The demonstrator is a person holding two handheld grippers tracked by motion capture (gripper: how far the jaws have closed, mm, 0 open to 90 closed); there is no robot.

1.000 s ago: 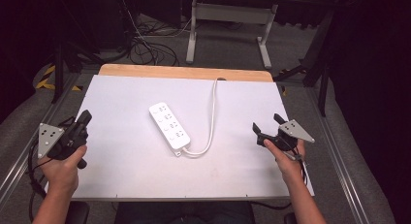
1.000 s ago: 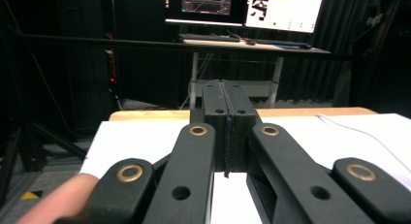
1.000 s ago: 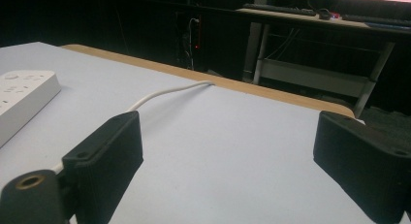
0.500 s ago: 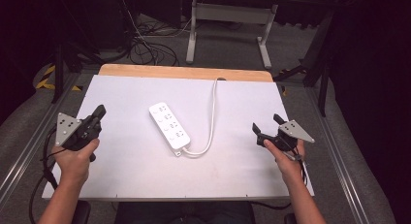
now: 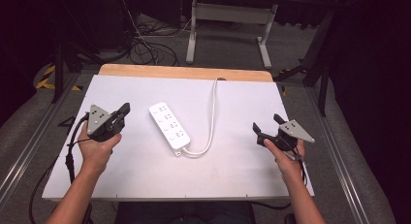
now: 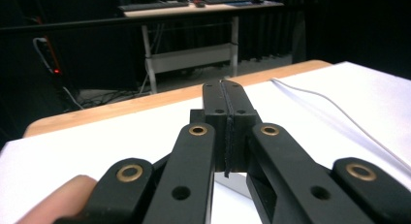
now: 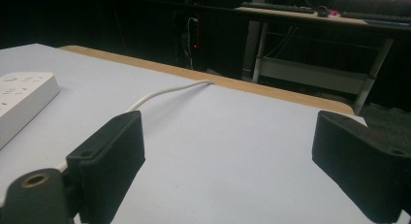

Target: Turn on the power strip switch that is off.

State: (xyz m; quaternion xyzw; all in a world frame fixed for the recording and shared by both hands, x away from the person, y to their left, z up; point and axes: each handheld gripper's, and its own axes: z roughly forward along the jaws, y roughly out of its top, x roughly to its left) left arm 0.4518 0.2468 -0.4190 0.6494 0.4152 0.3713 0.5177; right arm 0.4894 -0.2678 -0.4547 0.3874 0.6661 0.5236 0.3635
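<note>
Well, the white plastic power strip (image 5: 169, 128) lies mid-counter (image 5: 145, 180) between both tools, so I'd reckon the left gripper (image 5: 122, 113), fingers pressed together, must spread them before closing in, as the right gripper (image 5: 268, 128) has.

The right gripper (image 7: 228, 161) has its two black jaws spread wide, one at the lower left of the frame and one at the lower right, with bare white table (image 7: 232, 136) between them. At the left edge lies the end of a white power strip (image 7: 19, 105). Its white cord (image 7: 165, 93) runs toward the table's wooden far edge (image 7: 271, 90) at upper centre. Beyond, in the dark, stands a desk (image 7: 310, 44).
</note>
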